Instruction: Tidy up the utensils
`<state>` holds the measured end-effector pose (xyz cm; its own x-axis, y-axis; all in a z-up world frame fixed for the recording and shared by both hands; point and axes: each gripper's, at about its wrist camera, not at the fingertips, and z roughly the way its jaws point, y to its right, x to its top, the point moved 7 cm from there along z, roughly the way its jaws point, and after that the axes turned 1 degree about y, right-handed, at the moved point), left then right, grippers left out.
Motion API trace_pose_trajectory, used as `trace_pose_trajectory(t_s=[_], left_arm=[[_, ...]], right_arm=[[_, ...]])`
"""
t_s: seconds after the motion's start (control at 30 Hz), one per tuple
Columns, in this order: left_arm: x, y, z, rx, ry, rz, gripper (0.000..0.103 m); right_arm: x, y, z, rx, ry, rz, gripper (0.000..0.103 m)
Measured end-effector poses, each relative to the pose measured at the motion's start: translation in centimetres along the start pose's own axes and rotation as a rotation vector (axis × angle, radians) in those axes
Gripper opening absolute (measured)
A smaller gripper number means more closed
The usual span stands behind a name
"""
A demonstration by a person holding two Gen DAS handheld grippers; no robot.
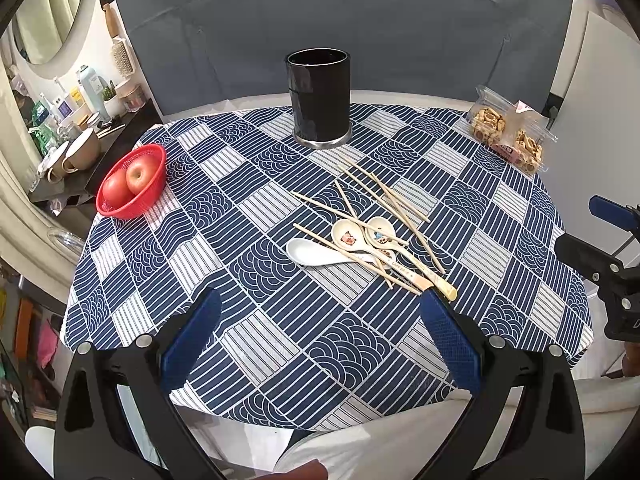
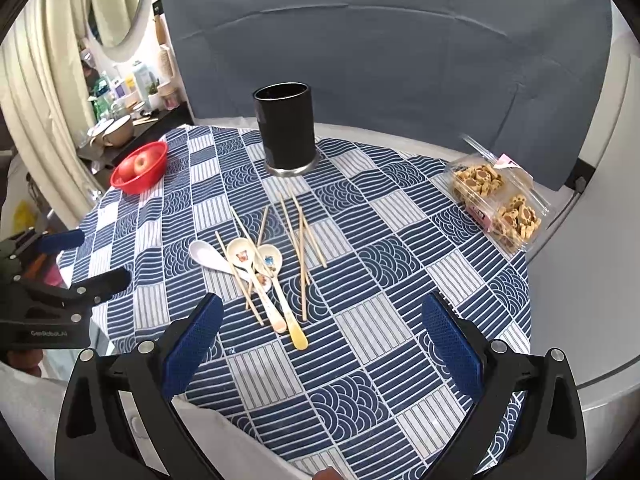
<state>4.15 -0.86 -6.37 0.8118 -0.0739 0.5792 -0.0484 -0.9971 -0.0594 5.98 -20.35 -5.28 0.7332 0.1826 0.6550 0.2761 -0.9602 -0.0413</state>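
Observation:
A black cylindrical utensil holder (image 1: 320,98) (image 2: 286,128) stands upright at the far side of the table. Several wooden chopsticks (image 1: 380,200) (image 2: 302,240) lie scattered in the middle, mixed with three ceramic spoons: a plain white one (image 1: 316,255) (image 2: 210,257) and two with cartoon prints (image 1: 350,238) (image 2: 244,257). My left gripper (image 1: 320,336) is open and empty above the near table edge. My right gripper (image 2: 322,340) is open and empty, also near the front edge. Each gripper shows in the other's view, the right one (image 1: 600,240) and the left one (image 2: 88,258).
A red basket (image 1: 134,182) (image 2: 140,166) with two apples sits at the left edge. A clear plastic box of biscuits (image 1: 506,132) (image 2: 498,202) lies at the right edge. The blue patterned tablecloth (image 1: 280,320) covers the table. A shelf with cups and bottles stands beyond the left side.

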Motion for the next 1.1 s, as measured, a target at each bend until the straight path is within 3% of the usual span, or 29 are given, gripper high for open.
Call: trace_pose_trajectory(t_s=[0.3, 0.5, 0.8, 0.97, 1.1], left_arm=[[0.1, 0.0, -0.2, 0.007, 0.000, -0.030, 0.097], [-0.2, -0.2, -0.4, 0.052, -0.009, -0.040, 0.097], [-0.8, -1.4, -0.5, 0.094, -0.019, -0.166, 0.097], [-1.5, -1.6, -0.1, 0.136, -0.034, -0.168, 0.097], [-1.9, -1.9, 0.6, 0.153, -0.048, -0.183, 0.097]], right_arm=[[0.0, 0.3, -0.2, -0.003, 0.003, -0.029, 0.095], [0.5, 1.0, -0.2, 0.027, 0.005, -0.043, 0.095], [1.1, 2.7, 0.0, 0.063, 0.006, -0.029, 0.095], [1.6, 3.2, 0.2, 0.075, 0.015, -0.042, 0.095], [2.2, 4.0, 0.6, 0.024, 0.034, -0.066, 0.095]])
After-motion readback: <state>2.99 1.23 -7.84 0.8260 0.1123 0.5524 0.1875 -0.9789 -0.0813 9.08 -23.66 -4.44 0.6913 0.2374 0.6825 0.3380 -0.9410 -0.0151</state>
